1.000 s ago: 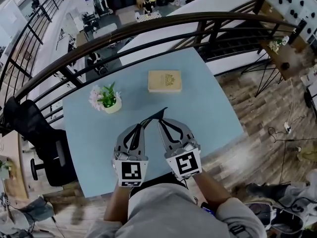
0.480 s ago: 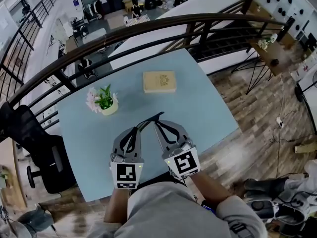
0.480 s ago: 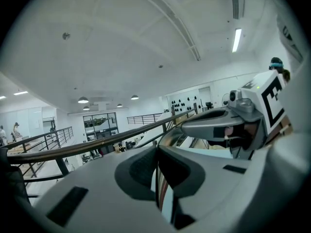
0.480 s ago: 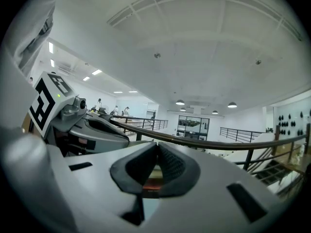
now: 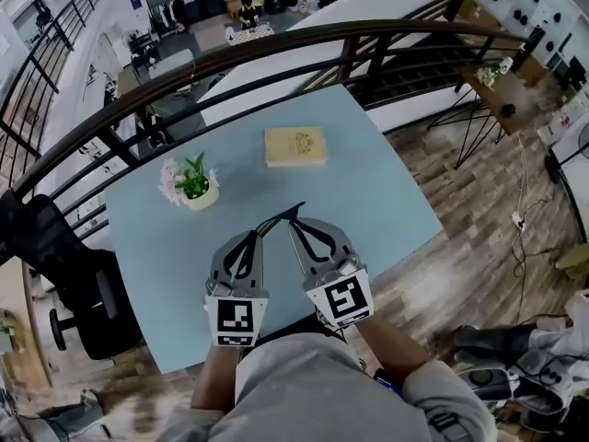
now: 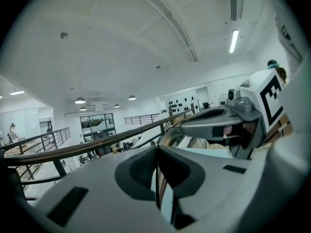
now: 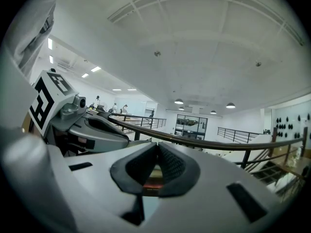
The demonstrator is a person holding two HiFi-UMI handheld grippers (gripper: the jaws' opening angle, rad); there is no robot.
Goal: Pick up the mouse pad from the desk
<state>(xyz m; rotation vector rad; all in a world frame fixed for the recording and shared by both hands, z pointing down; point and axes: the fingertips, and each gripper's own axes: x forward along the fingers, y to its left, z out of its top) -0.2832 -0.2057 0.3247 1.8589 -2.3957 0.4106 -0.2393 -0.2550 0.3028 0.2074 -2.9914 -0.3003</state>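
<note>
A pale blue desk [image 5: 386, 201] fills the head view, with a tan box [image 5: 294, 145] and a small potted plant [image 5: 193, 184] on its far half. Near the person, the left gripper [image 5: 260, 233] and right gripper [image 5: 293, 226] sit side by side, each clenched on a thin dark mouse pad [image 5: 283, 215] held edge-on above the desk. The pickup looks essentially done. What's next is likely a steady, matched lift without loosening either grip.

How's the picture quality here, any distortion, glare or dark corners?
Head view: strong fisheye, the railing bows into an arc; light is even. Left gripper view: black corners, ceiling strip light glares. Right gripper view: same black corners, close foreground soft.
</note>
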